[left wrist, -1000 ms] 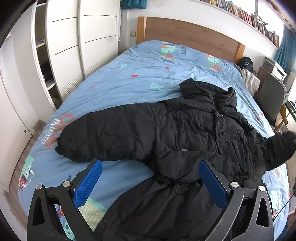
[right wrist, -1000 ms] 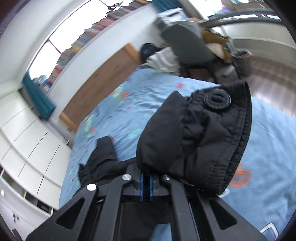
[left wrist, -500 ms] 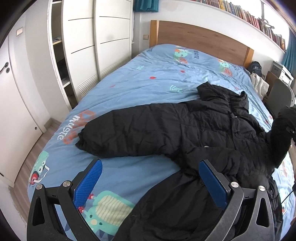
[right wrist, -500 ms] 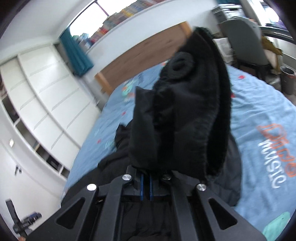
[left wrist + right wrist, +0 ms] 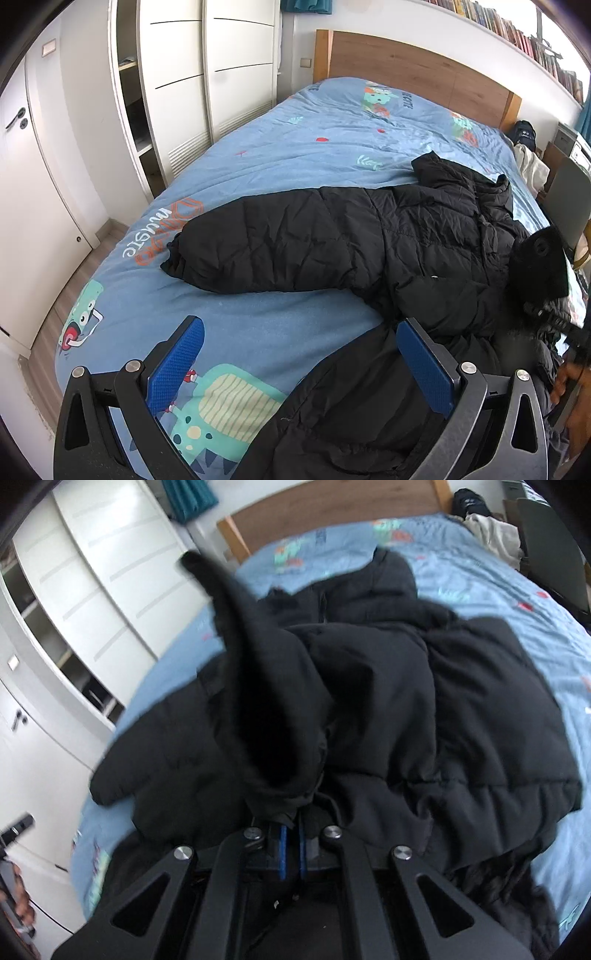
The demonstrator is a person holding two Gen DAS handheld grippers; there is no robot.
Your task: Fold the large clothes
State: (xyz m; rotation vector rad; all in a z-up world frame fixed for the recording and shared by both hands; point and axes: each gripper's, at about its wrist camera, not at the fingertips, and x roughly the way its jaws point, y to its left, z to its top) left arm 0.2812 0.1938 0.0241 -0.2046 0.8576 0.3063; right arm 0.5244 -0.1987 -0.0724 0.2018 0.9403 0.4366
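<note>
Garment: a large black quilted puffer jacket (image 5: 388, 240) lies spread across the bed, collar toward the headboard, hem toward the foot.
Far sleeve: one long padded sleeve (image 5: 258, 247) stretches flat over the cover toward the wardrobe side, its cuff resting beside the orange lettering.
Lifted sleeve: the other black sleeve end with a ribbed cuff (image 5: 258, 672) stands raised above the jacket's body, blurred in the right wrist view.
Right tongs (image 5: 291, 843): clenched on the fabric of the lifted sleeve, the blue pads nearly together with black cloth bunched between them.
Left tongs (image 5: 301, 363): released, the two blue textured pads (image 5: 173, 365) standing wide apart above the jacket's lower hem and the bare cover; nothing is between them.
Bed: a mattress under a light blue cover printed with cartoon monsters (image 5: 295, 147), backed by a wooden headboard (image 5: 417, 70).
Surroundings: a white wardrobe with sliding doors (image 5: 207, 74) beside the bed; a high shelf of books (image 5: 517, 29) above the headboard; a grey chair (image 5: 569, 199) on the opposite side.
Person: part of a hand (image 5: 569, 387) shows at the right edge of the left wrist view.
</note>
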